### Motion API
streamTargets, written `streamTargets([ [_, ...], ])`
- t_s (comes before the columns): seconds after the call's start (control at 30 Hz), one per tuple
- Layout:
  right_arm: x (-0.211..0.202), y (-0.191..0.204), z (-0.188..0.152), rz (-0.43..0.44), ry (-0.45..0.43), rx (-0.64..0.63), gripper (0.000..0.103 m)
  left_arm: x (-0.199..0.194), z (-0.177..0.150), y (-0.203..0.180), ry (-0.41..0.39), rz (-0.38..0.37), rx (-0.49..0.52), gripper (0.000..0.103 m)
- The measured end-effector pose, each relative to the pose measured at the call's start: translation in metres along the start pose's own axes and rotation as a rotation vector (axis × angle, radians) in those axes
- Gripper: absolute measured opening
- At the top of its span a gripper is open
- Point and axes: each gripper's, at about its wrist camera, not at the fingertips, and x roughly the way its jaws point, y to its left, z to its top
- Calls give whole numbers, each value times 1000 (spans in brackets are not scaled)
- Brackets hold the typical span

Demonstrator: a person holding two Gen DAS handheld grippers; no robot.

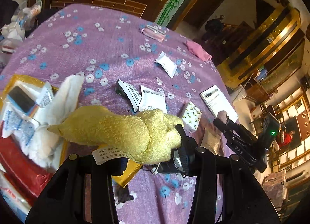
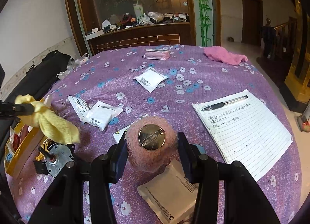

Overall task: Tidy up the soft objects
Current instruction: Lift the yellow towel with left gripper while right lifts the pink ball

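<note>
We have the yellow towel (image 1: 120, 133) pinched in the left tongs (image 1: 135, 154), lifted clear of the purple flowered cloth covering the surface (image 1: 108, 45); its knotted middle sits between the pads and the loose end hangs out over the yellow bag (image 1: 21, 80) at the left edge, where a white cloth (image 1: 64, 98) and some packets already lie, so we judge that bag to be the gathering place for the soft things. The right tongs (image 2: 151, 146) are closed on a round pink fluffy piece (image 2: 135, 146) with a gold disc (image 2: 151, 137) on its face, held just above a white packet (image 2: 170, 193), seemingly waiting its turn while the towel goes first. A pink towel (image 2: 224, 54) lies near the far edge, well apart from both tongs, and looks not yet sorted. The notebook (image 2: 248, 127) with its pen (image 2: 224, 104), the small motor (image 2: 56, 158) and the scattered white packets are not soft goods, so we expect to leave them where they are.
</note>
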Motion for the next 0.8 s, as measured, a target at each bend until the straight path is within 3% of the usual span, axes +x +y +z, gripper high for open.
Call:
streamTargets([
  [0.33,-6,17,-2,-81,-10,-56,48,-36,-17,4,-55,48,57,43],
  [0.8,-30,37,-7,-93,-14,-68,48,-95,-34,28,-130,89,67,43],
])
